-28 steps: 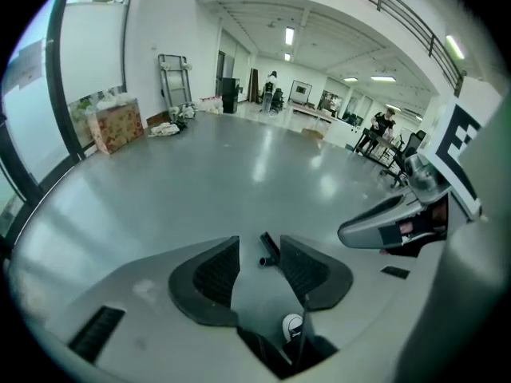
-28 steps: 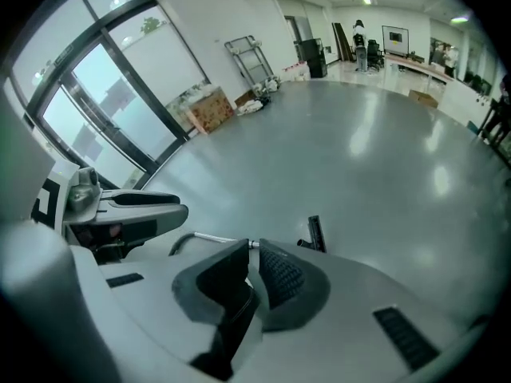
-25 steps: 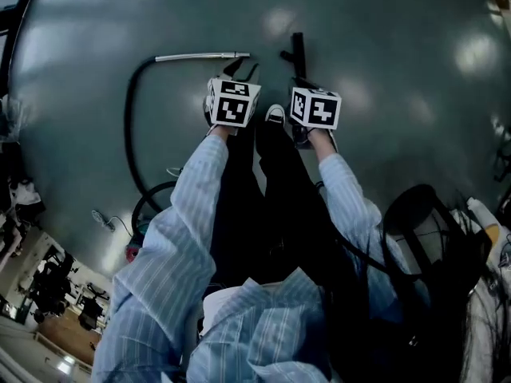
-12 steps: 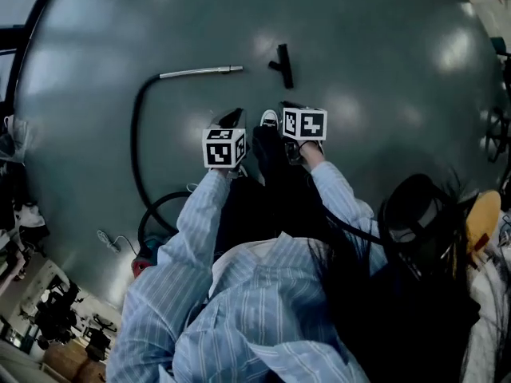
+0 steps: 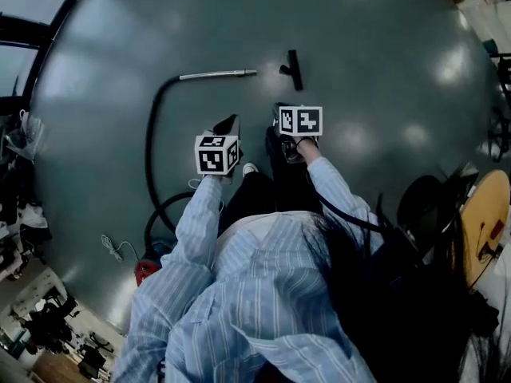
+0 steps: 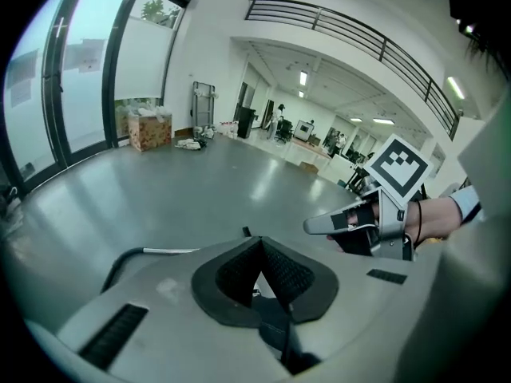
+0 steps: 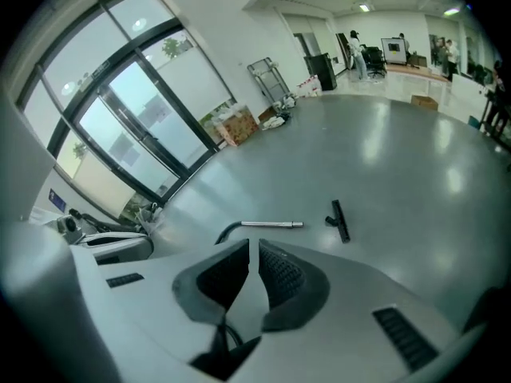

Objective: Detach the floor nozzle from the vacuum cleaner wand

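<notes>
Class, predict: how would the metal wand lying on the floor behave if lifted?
The wand looks like a straight metal tube, so probably stiff. Being round, it may roll. The curving black hose joined to it would likely drag floppily.

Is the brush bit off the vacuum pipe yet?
Done: the black T-shaped floor nozzle lies on the grey floor, apart from the silver metal wand. In hand: nothing; the left gripper has just closed empty, the right gripper is shut empty. Left: seemingly nothing.
</notes>
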`<state>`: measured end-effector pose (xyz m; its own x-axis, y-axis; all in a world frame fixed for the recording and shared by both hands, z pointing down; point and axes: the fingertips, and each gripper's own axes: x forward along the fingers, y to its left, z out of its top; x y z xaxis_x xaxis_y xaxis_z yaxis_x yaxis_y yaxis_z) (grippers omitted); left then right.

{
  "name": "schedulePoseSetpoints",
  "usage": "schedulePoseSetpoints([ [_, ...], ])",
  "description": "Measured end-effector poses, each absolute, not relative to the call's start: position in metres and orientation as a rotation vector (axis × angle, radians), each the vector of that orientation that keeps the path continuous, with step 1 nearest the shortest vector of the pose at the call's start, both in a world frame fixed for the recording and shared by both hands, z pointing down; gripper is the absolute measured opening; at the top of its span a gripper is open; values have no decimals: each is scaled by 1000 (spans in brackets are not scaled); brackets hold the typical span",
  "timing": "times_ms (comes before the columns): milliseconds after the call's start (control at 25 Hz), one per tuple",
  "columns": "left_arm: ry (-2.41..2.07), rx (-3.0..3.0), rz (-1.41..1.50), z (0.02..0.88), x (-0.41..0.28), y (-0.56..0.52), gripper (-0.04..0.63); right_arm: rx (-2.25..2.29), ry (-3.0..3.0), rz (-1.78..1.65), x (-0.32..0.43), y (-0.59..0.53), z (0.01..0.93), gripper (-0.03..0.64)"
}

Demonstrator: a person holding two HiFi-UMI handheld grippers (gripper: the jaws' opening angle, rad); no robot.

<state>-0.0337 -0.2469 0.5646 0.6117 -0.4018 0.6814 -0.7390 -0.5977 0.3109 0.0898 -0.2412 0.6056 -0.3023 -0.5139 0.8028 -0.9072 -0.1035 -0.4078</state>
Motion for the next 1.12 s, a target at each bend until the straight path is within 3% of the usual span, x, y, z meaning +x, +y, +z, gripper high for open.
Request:
schedulePoseSetpoints([
  [560, -862, 2226, 550, 532, -84, -112, 6, 1442, -1863, 1209, 14, -75, 550, 41],
  [1120, -1000, 2220, 447, 483, -9, -29, 6, 1460, -1950, 1089, 120, 20, 501, 41],
])
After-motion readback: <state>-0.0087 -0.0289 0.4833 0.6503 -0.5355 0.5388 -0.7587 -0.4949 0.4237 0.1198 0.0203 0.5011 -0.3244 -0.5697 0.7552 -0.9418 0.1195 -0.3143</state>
